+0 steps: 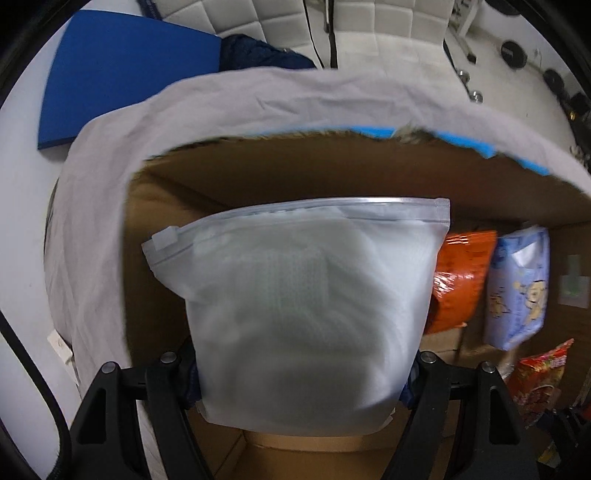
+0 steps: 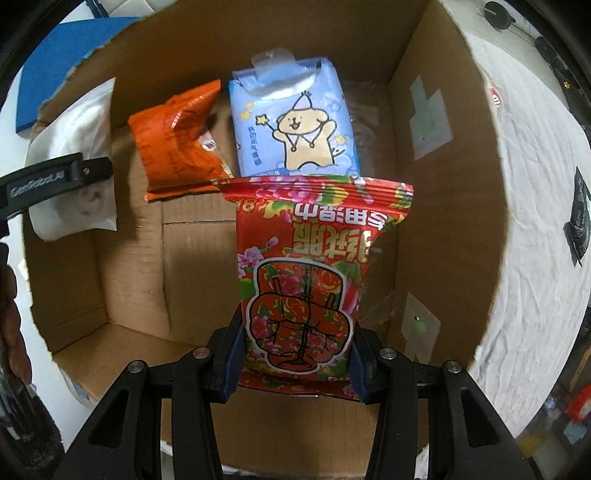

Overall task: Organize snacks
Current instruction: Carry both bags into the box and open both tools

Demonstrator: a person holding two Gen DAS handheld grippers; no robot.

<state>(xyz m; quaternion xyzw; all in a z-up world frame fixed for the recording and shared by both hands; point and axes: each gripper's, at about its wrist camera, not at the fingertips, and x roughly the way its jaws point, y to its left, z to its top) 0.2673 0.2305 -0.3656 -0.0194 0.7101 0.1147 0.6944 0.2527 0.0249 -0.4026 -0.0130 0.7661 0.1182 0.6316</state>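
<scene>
While both grippers point down into the open cardboard box (image 2: 443, 110), each is clamped on a packet. The left gripper (image 1: 303, 376) pinches the lower part of a frosted white zip pouch (image 1: 306, 306), a soft, translucent bag with a ribbed closure strip and a small slider tab at one corner; pale folded contents show dimly through it. The right gripper (image 2: 295, 365) has its blue-padded jaws pressed on the sides of a glossy red floral packet (image 2: 306, 280) with a crimped top edge and printed characters, held above the box floor.

On the box floor, toward its far wall, lie a crinkled orange foil packet (image 2: 177, 147) and, just beside it, a smooth pale-blue pack (image 2: 295, 125) printed with a cartoon dog. The box is plain brown corrugated card with rough, torn rims and paper labels on one inner wall.

The right wrist view shows the whole box interior, with the zip pouch and a black arm of the left gripper at its left rim. Only the left wrist view shows the wrinkled white cloth (image 1: 96, 221) draped around the box, the flat blue foam mat (image 1: 122, 74) beyond it and quilted white upholstery (image 1: 388, 22) further back.
</scene>
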